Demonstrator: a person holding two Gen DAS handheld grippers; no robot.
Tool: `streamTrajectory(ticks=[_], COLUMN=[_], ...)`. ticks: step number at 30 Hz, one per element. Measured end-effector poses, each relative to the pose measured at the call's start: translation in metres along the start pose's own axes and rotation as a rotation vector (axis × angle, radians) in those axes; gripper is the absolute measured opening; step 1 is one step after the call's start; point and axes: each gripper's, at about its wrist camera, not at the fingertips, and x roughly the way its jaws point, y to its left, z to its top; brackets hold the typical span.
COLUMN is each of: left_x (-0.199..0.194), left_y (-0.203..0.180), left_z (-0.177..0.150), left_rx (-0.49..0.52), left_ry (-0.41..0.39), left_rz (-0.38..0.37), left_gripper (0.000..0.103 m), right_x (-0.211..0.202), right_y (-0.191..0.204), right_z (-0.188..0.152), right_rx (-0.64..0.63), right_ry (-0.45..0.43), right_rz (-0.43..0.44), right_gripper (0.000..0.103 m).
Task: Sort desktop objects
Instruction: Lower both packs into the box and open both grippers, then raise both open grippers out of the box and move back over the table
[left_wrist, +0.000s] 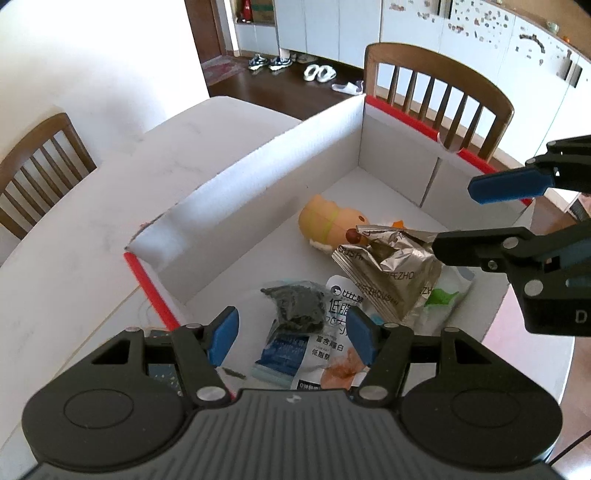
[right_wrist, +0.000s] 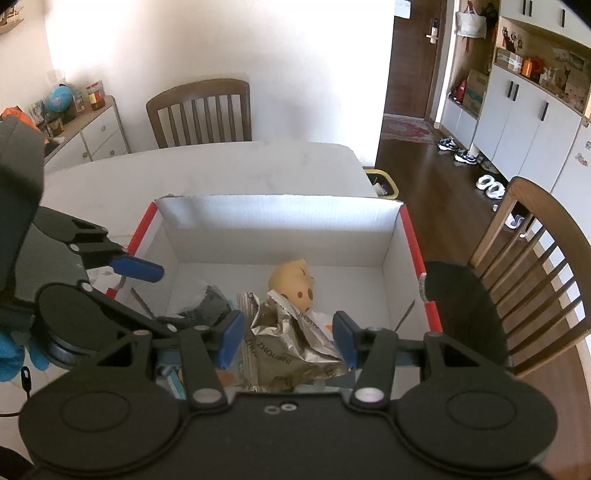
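Both gripper (right_wrist: 288, 338) jaws straddle foil bag (right_wrist: 295, 347) without touching.

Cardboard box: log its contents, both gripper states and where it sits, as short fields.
container: white cardboard box with red edges, on a white table
contents: orange toy, crumpled silver packet, dark bundle, printed snack pouches
left hand-held gripper: open, empty, above the box
right hand-held gripper: open, empty, above the silver packet
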Motion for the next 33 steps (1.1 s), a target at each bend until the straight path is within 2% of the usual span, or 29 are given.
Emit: streamTrajectory(ticks=[16, 29, 32, 33], left_x=[-0.048, -0.084, -0.093, -0.095], left_y=[0.012, 0.031, 0.040, 0.043], left_z=[-0.021, -0.048, -0.058, -0.061], left_rx=[-0.020, -0.035, -0.047, -0.050], left_ry=[-0.058, -0.073, -0.078, -0.081], left_rz=[-0.022, -0.028, -0.022, -0.020], left_gripper=[0.063, 0.063, 0.063, 0.068], right_x=[-0.026, -0.043, -0.045, -0.046], right_y=[0.020, 0.060, 0.073, 0.076], right_z=[-0.003, -0.002, -0.002, -0.002], right_rx=[0.002, -0.010, -0.022, -0.024], right_ry=[-0.023, -0.051, -0.058, -0.060], right_rz=[-0.002, 0.005, 0.006, 0.007], right_gripper=[0.055, 0.056, 0.060, 0.062])
